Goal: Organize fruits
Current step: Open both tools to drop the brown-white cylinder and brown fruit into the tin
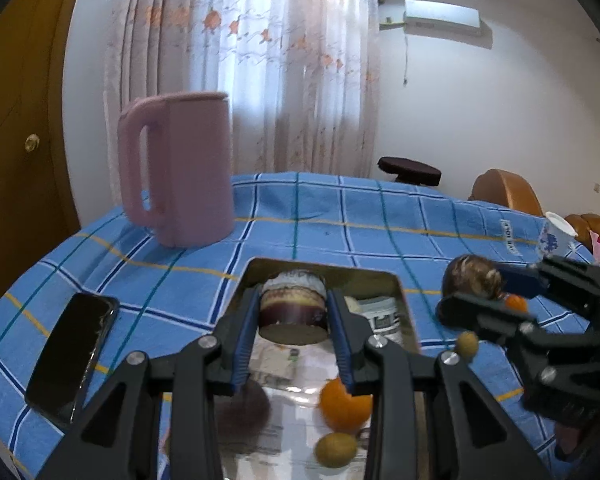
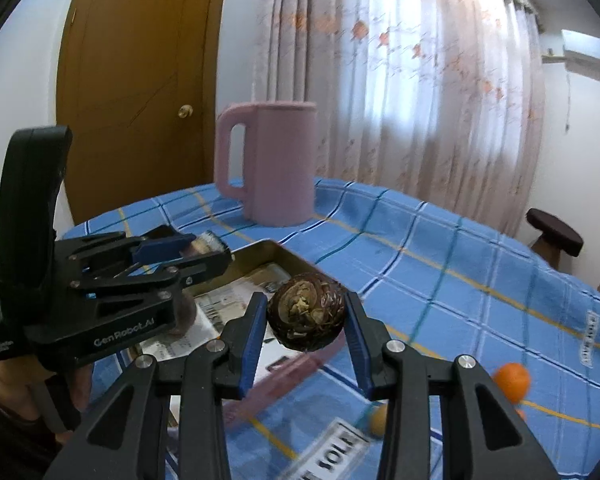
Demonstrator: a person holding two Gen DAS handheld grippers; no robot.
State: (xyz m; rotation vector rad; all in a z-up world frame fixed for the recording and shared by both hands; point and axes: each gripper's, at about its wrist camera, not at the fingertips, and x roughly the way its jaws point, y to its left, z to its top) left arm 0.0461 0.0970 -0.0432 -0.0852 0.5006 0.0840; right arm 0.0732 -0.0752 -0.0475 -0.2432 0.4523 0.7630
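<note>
My left gripper (image 1: 294, 294) is shut on a short round fruit piece (image 1: 292, 314) with a dark purple rind and a cream top, and holds it above the far end of a metal tray (image 1: 324, 267) lined with newspaper. In the tray lie an orange (image 1: 346, 404), a small yellow-green fruit (image 1: 335, 449) and a blurred dark purple fruit (image 1: 244, 406). My right gripper (image 2: 306, 302) is shut on a round, dark brown, scaly fruit (image 2: 306, 318), held over the tray's right edge (image 2: 260, 246). The left gripper (image 2: 210, 250) shows at the left of the right wrist view.
A pink kettle (image 1: 180, 168) stands at the back left of the blue checked tablecloth (image 1: 360, 224). A black phone (image 1: 74, 356) lies left of the tray. An orange (image 2: 512, 378) and a small yellow fruit (image 2: 378, 420) lie on the cloth to the right. A paper cup (image 1: 556, 236) stands far right.
</note>
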